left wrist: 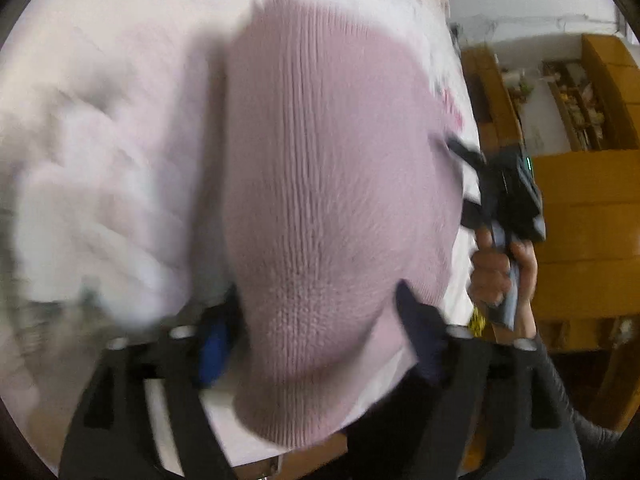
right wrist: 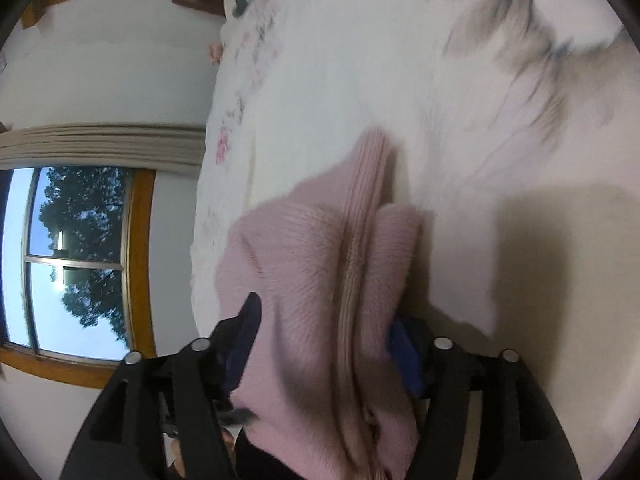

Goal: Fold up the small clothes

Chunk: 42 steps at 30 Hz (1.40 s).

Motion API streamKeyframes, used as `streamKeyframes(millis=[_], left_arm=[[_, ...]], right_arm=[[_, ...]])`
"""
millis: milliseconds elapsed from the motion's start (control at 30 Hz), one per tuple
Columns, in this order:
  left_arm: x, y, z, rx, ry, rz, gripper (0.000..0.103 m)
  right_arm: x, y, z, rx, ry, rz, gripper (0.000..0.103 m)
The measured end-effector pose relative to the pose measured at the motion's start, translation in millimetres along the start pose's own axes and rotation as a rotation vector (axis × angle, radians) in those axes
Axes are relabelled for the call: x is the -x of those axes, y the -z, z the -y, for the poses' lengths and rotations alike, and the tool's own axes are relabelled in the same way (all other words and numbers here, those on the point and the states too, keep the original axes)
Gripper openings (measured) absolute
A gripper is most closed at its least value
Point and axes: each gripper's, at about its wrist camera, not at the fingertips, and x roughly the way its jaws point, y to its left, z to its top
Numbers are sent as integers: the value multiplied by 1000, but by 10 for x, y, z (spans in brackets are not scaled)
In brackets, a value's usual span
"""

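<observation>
A pink knit garment (left wrist: pixel 336 216), soft, light and limp, is pinched between the closed-in fingers of the left gripper (left wrist: pixel 320 332) and right gripper (right wrist: pixel 320 344) above the white bed (right wrist: pixel 420 60); ribbed hems are judged the firmest holds.

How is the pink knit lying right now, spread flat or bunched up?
Bunched and lifted: the pink knit hangs in folds, with the left gripper and right gripper each straddling it above the white bedspread.
</observation>
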Motion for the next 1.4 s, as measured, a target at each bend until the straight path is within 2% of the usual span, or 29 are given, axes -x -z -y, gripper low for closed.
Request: streamKeyframes(millis=[33, 100, 167, 233, 300, 333, 400, 433, 467, 633, 700, 767, 833, 867, 900, 933, 967, 1033, 1067, 1100, 1133, 1200, 1267, 1333, 1400], left_arm=[[114, 14, 5, -2, 3, 35, 96], [295, 71, 45, -16, 15, 70, 100], [372, 151, 130, -38, 26, 76, 100], [350, 256, 255, -72, 85, 62, 100], [250, 345, 395, -109, 110, 50, 100], [220, 343, 388, -124, 121, 46, 100], [54, 319, 458, -141, 131, 29, 100], [27, 368, 451, -137, 133, 30, 100], [-26, 370, 451, -132, 145, 30, 100], [-155, 465, 175, -89, 174, 1, 100], [-151, 461, 164, -92, 176, -8, 100], [-41, 417, 241, -96, 184, -32, 100], [193, 307, 299, -118, 254, 9, 100], [290, 229, 333, -134, 270, 40, 100], [389, 80, 349, -148, 276, 81, 100], [419, -33, 345, -148, 281, 98, 100], [409, -191, 316, -136, 292, 105, 100], [287, -451, 203, -82, 301, 83, 100], [201, -548, 143, -50, 296, 64, 100], [101, -659, 78, -24, 293, 48, 100], [51, -706, 52, -20, 298, 43, 100], [-56, -782, -33, -4, 309, 33, 100], [-124, -801, -130, 21, 334, 42, 100], [-127, -801, -127, 2, 336, 45, 100], [-84, -754, -67, -23, 302, 38, 100]], right_arm=[[140, 63, -88, 32, 24, 46, 63], [258, 199, -162, 68, 22, 79, 63], [316, 332, -240, 102, 29, 100, 62], [288, 410, -296, 132, 37, 101, 60], [239, 424, -317, 137, 52, 89, 57], [198, 434, -325, 144, 71, 89, 53], [116, 409, -390, 162, 109, 83, 35], [101, 403, -414, 180, 124, 88, 20], [124, 399, -442, 201, 140, 100, 12], [225, 430, -428, 246, 205, 150, 10], [125, 391, -240, 202, 260, 124, 10], [96, 374, -101, 153, 238, 108, 13], [170, 368, -116, 139, 178, 119, 21], [238, 356, -159, 143, 157, 143, 30], [286, 340, -180, 146, 154, 161, 37], [315, 292, -205, 146, 161, 182, 49], [309, 240, -202, 134, 171, 189, 52], [210, 144, -147, 99, 146, 158, 49], [121, 106, -144, 94, 145, 124, 27], [66, 90, -215, 132, 176, 119, 17], [57, 94, -311, 176, 190, 134, 12], [109, 112, -458, 239, 192, 187, 11], [108, 98, -413, 231, 229, 206, 11], [-13, 36, -189, 173, 295, 169, 11], [-74, 20, -56, 152, 287, 150, 13]])
